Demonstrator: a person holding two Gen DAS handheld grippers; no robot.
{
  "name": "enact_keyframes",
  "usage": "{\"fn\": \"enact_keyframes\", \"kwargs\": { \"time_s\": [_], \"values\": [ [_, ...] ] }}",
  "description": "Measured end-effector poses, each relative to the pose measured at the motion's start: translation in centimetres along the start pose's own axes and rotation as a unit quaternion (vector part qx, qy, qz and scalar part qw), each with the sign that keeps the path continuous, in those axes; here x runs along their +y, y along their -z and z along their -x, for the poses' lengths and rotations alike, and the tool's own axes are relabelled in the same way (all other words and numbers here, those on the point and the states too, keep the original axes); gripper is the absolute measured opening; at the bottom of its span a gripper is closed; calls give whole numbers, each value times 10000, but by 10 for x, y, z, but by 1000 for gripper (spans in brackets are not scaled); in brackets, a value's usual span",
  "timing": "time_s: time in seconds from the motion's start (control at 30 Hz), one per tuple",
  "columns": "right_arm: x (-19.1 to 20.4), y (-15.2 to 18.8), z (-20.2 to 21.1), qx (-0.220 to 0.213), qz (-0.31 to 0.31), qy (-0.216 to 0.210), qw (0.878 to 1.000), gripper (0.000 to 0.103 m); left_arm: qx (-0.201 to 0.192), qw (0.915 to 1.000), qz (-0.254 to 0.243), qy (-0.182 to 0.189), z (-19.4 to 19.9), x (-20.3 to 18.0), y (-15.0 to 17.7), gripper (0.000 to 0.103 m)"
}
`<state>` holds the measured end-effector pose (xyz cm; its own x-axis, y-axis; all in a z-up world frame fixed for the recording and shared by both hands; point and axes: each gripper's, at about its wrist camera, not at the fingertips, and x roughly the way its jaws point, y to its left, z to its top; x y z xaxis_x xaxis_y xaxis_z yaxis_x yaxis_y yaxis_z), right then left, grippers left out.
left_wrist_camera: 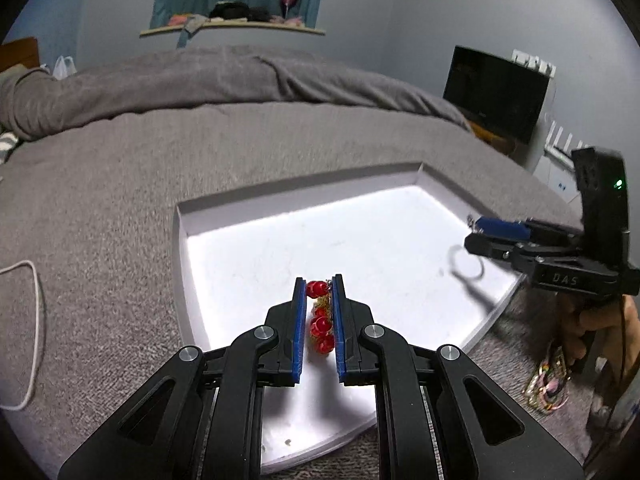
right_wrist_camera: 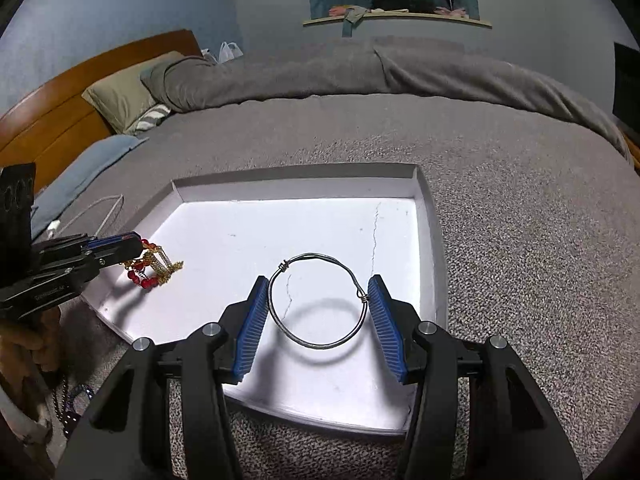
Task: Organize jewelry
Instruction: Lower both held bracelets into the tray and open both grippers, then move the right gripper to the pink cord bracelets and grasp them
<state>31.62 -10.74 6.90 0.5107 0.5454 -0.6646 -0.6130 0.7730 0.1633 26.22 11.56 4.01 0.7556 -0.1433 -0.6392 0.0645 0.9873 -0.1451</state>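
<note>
Grey bedspread [right_wrist_camera: 500,220], white tray [right_wrist_camera: 424,216], wire bangle [right_wrist_camera: 320,300] between right fingers [right_wrist_camera: 384,320]

The right gripper [right_wrist_camera: 318,292] holds a wire bangle [right_wrist_camera: 319,301] above the white tray [right_wrist_camera: 426,216].

A white tray [right_wrist_camera: 424,216] sits on a grey, finely flecked blanket [right_wrist_camera: 500,200]. The bracelet [right_wrist_camera: 154,266] has bright red beads and gold chain. The wire bangle [right_wrist_camera: 320,300] is dull silver-grey. Both grippers, left [left_wrist_camera: 319,320] and right [right_wrist_camera: 318,328], are black with blue ribbed pads [right_wrist_camera: 252,336]. At far left are a warm brown wooden headboard [right_wrist_camera: 72,92], a tan pillow [right_wrist_camera: 120,96] and a grey-and-white striped pillow [right_wrist_camera: 154,116].
</note>
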Motion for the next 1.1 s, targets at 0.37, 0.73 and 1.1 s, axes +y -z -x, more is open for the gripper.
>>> {"fn": "enact_keyframes", "kwargs": {
  "time_s": [0.37, 0.73, 1.1],
  "values": [
    [6, 3, 0, -5, 144, 74, 9999, 59, 153, 9997, 112, -122, -2, 5, -1, 47],
    [-15, 7, 39, -698, -375, -259, 9965, 71, -393, 9987, 316, 10, 35, 12, 2, 78],
    [-34, 16, 74, -1138, -798, -76, 9903, 74, -744, 9959, 505, 82, 77, 22, 15, 80]
  ]
}}
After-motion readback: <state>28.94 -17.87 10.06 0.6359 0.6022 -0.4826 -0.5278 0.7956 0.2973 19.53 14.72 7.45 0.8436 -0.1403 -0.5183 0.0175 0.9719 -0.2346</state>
